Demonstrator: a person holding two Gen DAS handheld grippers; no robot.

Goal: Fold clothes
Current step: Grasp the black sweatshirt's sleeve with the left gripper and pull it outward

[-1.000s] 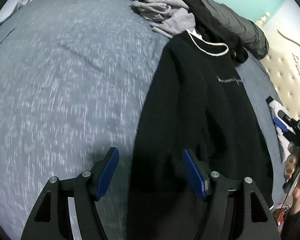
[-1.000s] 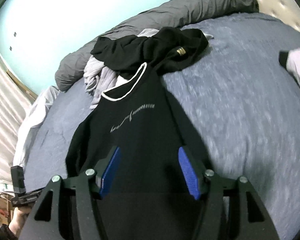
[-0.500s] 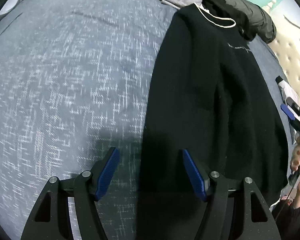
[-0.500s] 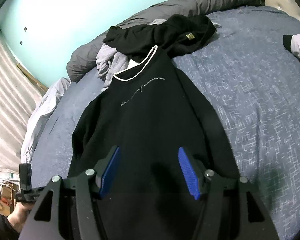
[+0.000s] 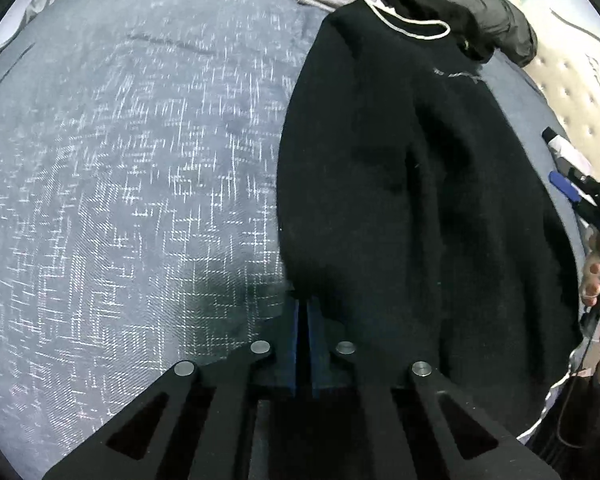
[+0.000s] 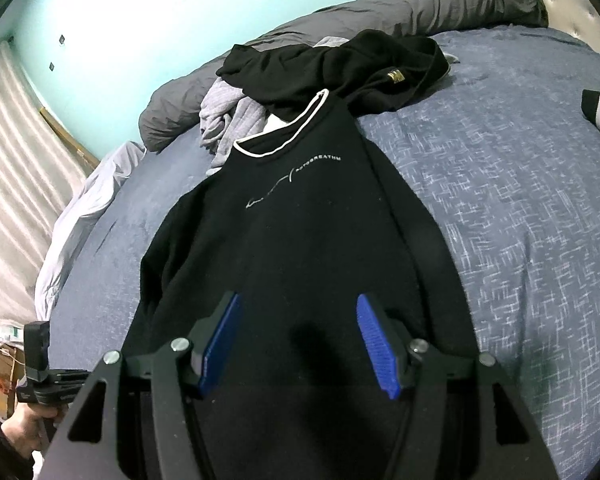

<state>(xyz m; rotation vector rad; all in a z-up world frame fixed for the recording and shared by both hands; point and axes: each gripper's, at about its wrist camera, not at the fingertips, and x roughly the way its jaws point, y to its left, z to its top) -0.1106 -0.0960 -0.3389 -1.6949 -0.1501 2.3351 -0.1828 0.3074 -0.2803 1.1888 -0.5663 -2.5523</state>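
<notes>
Left tongs [image 5: 303, 312] steeply down, clamped at sweater [image 5: 400, 184] edge — right tongs [image 6: 300, 336] spread.

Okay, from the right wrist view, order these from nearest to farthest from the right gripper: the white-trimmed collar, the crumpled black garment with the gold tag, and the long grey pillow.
Measured from the right gripper:
1. White-trimmed collar of the flat black sweatshirt, straight ahead.
2. Crumpled black garment with the gold tag, just beyond the collar.
3. Long grey pillow, along the bed's far edge.
</notes>
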